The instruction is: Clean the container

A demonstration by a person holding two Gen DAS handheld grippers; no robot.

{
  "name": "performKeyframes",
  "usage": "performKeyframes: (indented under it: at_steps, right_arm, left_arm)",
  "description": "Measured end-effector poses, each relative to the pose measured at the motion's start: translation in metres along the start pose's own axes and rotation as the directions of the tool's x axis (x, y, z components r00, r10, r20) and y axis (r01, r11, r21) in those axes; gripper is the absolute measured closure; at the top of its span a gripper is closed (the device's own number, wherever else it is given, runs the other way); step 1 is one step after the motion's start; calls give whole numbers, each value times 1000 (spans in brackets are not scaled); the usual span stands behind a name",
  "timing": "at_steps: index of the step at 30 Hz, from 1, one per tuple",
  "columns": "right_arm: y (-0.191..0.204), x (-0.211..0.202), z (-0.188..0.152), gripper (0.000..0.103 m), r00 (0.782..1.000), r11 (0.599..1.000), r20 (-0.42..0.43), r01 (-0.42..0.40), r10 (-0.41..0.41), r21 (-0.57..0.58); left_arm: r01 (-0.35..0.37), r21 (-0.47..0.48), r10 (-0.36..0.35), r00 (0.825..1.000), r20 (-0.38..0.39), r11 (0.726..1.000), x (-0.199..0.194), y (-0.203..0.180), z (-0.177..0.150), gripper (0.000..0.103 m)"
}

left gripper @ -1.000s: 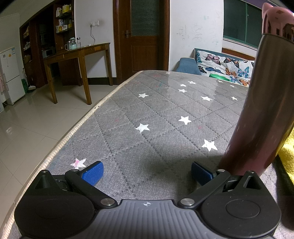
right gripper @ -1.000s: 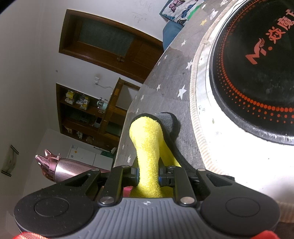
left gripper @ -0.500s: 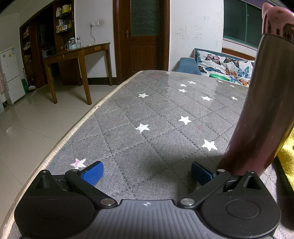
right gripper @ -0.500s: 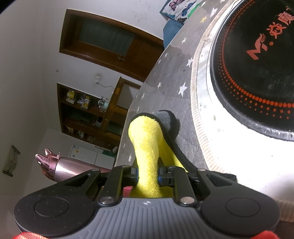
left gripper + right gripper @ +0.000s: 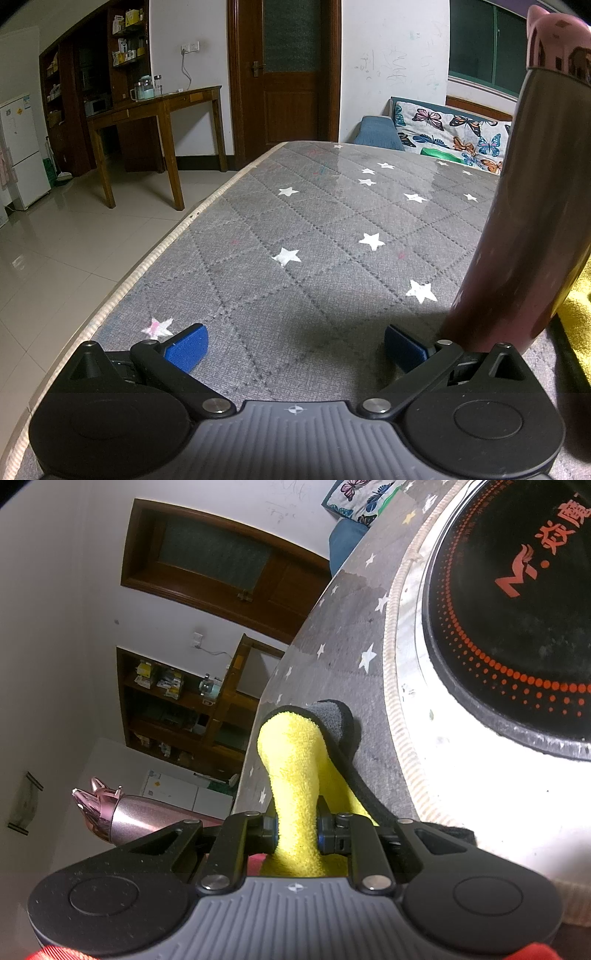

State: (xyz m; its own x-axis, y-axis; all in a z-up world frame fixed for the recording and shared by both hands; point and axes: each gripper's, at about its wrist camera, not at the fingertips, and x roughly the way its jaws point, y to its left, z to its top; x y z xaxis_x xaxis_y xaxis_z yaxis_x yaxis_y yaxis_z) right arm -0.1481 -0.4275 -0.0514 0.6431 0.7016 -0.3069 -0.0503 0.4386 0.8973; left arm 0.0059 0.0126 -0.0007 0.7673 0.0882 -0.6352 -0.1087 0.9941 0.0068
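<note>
While my left gripper (image 5: 295, 345) gapes empty over the mattress (image 5: 314, 236), the pink bottle (image 5: 524, 206) stands at two o'clock, base hidden; my right gripper (image 5: 297, 830) pinches the yellow cloth (image 5: 295, 760), its lower end hidden.

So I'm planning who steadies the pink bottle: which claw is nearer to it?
Left. The left claw sits open right beside the pink bottle; the right claw, gripping the yellow cloth, is farther off.
</note>
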Motion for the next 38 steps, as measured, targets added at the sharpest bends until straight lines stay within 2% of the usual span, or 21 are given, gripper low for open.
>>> performKeyframes:
  at_steps: [38]
  right_arm:
    - [-6, 2, -4, 89, 1000, 999, -2, 0, 0, -32]
  left_arm:
    - [0, 0, 0, 1000, 0, 1000, 0, 0, 0, 0]
